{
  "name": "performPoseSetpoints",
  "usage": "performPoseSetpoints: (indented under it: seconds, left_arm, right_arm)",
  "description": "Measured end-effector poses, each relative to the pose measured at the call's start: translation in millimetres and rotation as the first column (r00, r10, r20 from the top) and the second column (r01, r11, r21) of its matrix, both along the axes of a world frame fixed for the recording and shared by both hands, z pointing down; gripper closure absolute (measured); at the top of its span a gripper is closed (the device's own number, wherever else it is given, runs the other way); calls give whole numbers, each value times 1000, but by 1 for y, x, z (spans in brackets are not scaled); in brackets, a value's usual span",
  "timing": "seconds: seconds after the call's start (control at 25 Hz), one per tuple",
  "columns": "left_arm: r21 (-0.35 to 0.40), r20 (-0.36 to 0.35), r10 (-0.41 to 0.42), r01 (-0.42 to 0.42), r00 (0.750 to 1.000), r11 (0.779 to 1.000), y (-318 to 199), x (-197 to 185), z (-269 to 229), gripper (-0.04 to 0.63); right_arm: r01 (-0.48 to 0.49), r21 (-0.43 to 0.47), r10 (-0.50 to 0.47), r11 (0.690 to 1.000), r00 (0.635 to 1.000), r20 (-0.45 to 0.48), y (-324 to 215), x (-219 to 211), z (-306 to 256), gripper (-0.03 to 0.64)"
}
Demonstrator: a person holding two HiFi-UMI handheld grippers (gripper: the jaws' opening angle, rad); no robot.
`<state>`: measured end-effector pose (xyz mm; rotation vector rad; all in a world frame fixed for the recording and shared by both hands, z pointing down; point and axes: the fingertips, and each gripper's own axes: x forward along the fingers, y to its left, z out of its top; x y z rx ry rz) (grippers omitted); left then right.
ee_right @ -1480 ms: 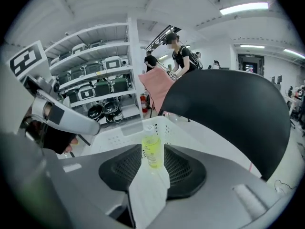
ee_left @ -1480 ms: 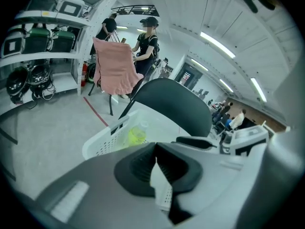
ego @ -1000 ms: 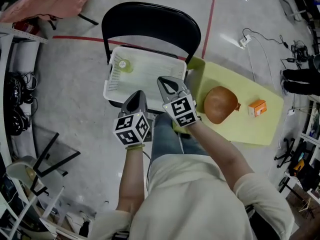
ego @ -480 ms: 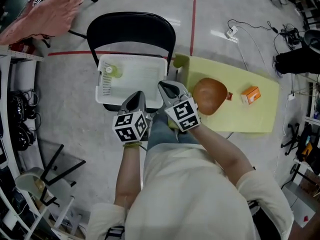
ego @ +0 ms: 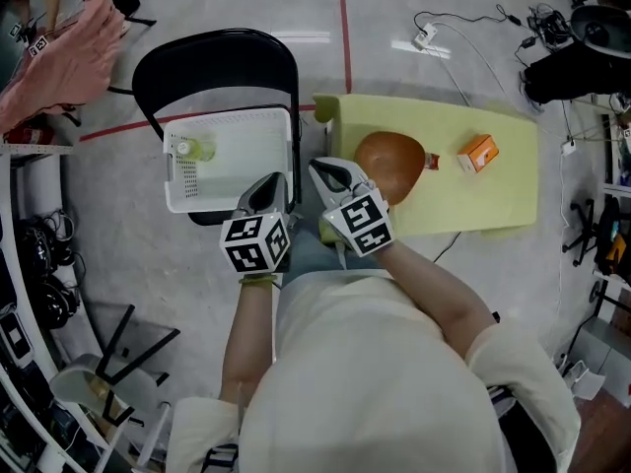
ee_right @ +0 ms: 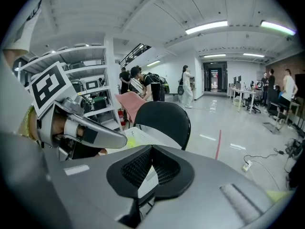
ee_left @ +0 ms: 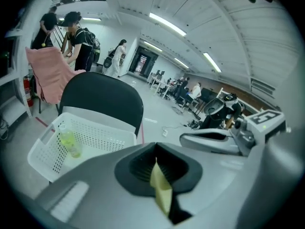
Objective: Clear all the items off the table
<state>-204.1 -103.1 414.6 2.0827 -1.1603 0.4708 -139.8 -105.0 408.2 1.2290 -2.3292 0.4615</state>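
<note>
A yellow-green table (ego: 493,200) bears a brown rounded item (ego: 389,164) and a small orange box (ego: 478,153). To its left a white perforated basket (ego: 246,161) rests on a black chair (ego: 212,62) and holds a small green bottle (ego: 193,149). My left gripper (ego: 273,181) hangs shut and empty at the basket's near right corner. My right gripper (ego: 325,169) is shut and empty just short of the table's near left edge, close to the brown item. The left gripper view shows the basket (ee_left: 95,137), the bottle (ee_left: 68,143) and shut jaws.
Pink cloth (ego: 64,57) hangs on a rack at the far left, above shelving and cables. A red floor line (ego: 343,28), a white power adapter with its cord (ego: 424,39) and dark gear at the right edge surround the table. Several people stand in the hall behind the chair (ee_right: 164,118).
Both shut grippers have drifted from the basket's front edge rightward toward the gap between chair and table. The head view has swung, so basket and table sit further left.
</note>
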Motion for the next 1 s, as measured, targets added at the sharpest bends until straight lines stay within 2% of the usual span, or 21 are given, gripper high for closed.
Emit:
performPoseSetpoints:
  seconds: [0.28, 0.6, 1.0]
  left_arm:
    - [-4, 13, 99, -99, 995, 995, 19, 62, 5, 584]
    - [-24, 39, 162, -161, 986, 987, 35, 126, 20, 584]
    - [-91, 55, 168, -162, 984, 983, 56, 180, 68, 584]
  right_arm:
    - [-86, 1, 86, 996, 996, -4, 21, 65, 0, 617]
    - [-196, -14, 196, 981, 980, -29, 46, 152, 13, 617]
    - [-310, -53, 305, 949, 949, -83, 69, 254, 52, 617]
